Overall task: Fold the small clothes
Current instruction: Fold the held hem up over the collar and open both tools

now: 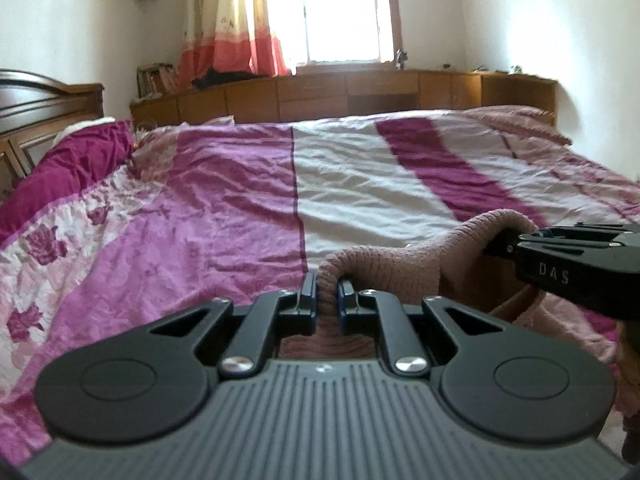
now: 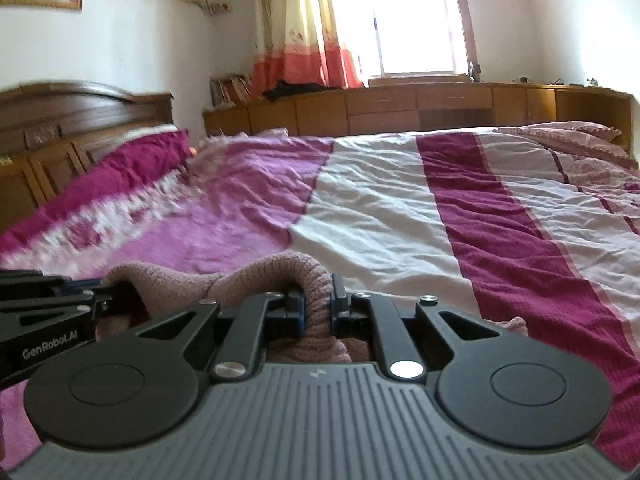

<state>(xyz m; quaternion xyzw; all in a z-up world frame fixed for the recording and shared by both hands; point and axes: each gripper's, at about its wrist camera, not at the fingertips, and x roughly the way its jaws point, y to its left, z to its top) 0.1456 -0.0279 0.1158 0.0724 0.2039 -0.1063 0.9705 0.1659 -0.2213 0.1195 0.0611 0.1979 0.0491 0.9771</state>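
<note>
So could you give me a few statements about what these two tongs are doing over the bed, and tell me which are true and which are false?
1. Both tongs are clamped on the same pink knitted garment. True: the left tongs and the right tongs each pinch a fold of it.
2. The left tongs hang wide open. False: they are shut on the knit.
3. The bedspread is plain blue. False: it has pink, white and dark magenta bands.
4. A window with a curtain sits beyond the bed. True.
5. The garment lies neatly folded flat on the bed. False: it is bunched and held between the tongs.
</note>
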